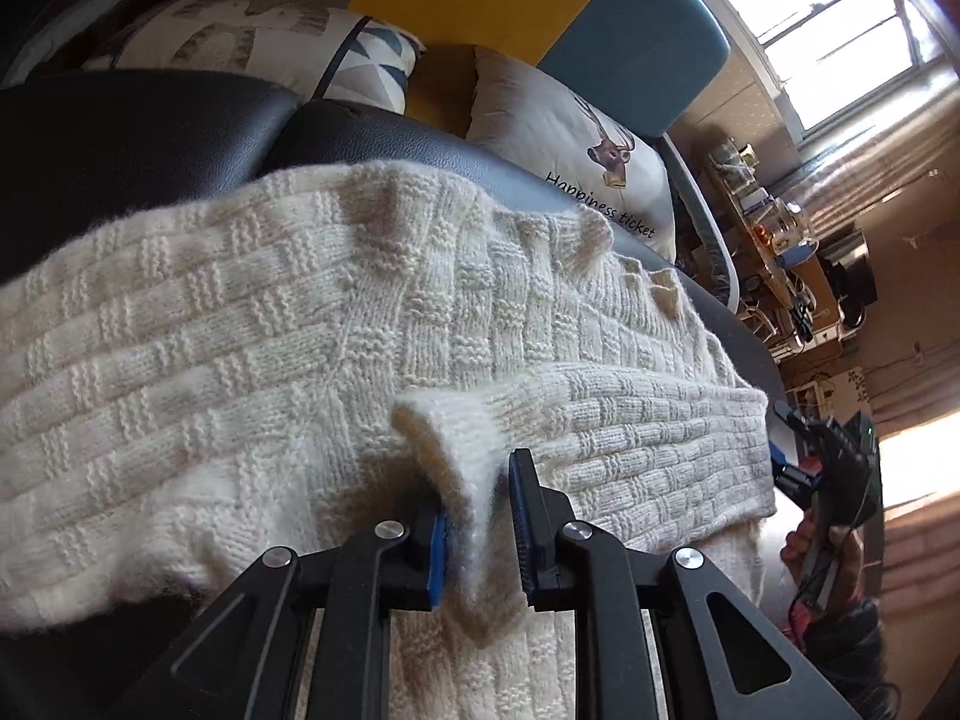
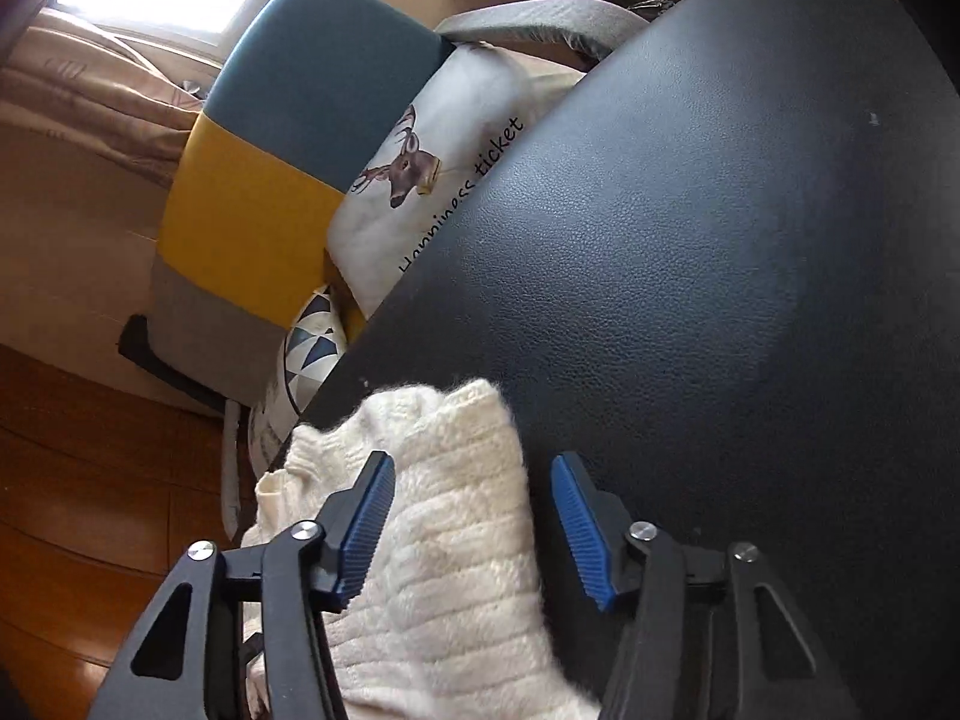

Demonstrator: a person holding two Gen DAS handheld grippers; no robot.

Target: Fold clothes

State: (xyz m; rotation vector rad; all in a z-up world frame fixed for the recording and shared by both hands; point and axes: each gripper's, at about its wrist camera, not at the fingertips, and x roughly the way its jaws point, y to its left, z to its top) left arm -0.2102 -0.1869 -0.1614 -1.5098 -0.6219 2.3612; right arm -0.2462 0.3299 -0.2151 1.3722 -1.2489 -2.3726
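Left wrist view: my left tool [image 1: 477,516] sits at 6 o'clock with its jaws narrow, and a raised fold of the cream sweater [image 1: 252,324] stands between them. The fold rests against the left pad, while a slim gap shows at the right pad, so I cannot tell whether it is truly gripped. The sweater spreads across the middle of the view over a black cushion [image 1: 138,126], a sleeve [image 1: 648,450] lying across it toward 3 o'clock. At 12 o'clock a deer pillow [image 1: 576,138] leans on a yellow and teal backrest [image 1: 540,6]. At 4 o'clock my right tool [image 1: 798,450] shows beside the sleeve's end, with my hand [image 1: 822,552] behind it.

Right wrist view: my right tool [image 2: 474,516] stands at 6 o'clock, jaws about half wide, pads touching nothing. A corner of the sweater [image 2: 432,504] lies under and between them, nearer the left pad, on the black cushion [image 2: 720,240] that fills the right side. The deer pillow [image 2: 432,168] is at 12 o'clock, the backrest [image 2: 288,120] at 10, wood floor [image 2: 78,480] at 8.
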